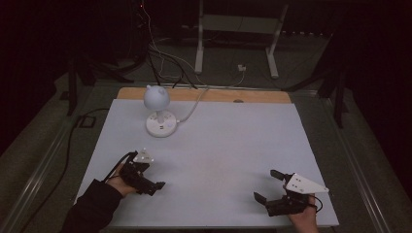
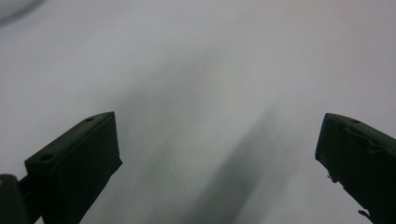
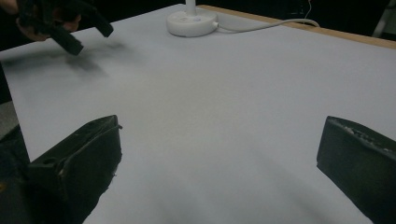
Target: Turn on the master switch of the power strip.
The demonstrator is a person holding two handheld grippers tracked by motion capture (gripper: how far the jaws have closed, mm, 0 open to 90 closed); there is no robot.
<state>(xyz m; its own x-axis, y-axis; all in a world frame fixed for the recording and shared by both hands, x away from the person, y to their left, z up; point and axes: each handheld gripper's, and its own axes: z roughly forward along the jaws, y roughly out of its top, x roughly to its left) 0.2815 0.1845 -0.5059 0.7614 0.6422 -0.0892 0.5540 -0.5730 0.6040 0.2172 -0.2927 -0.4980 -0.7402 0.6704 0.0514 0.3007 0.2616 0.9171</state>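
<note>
A white desk lamp [image 1: 156, 98] with a round head stands on its disc base [image 1: 161, 124] at the back left of the table; the base [image 3: 192, 21] is also in the right gripper view. My left gripper [image 1: 154, 177] hovers low over the white sheet at the front left, jaws wide apart with nothing between them [image 2: 217, 135]. My right gripper [image 1: 266, 185] sits at the front right, also open and empty [image 3: 219, 140], pointing toward the lamp. The left gripper [image 3: 65, 28] appears at the top left of the right gripper view.
A white sheet [image 1: 218, 145] covers the table, with a wooden strip [image 1: 252, 95] bare along the far edge. The lamp's white cable [image 1: 194, 104] runs off the back edge. Cables and a metal stand [image 1: 238, 29] lie on the dark floor beyond.
</note>
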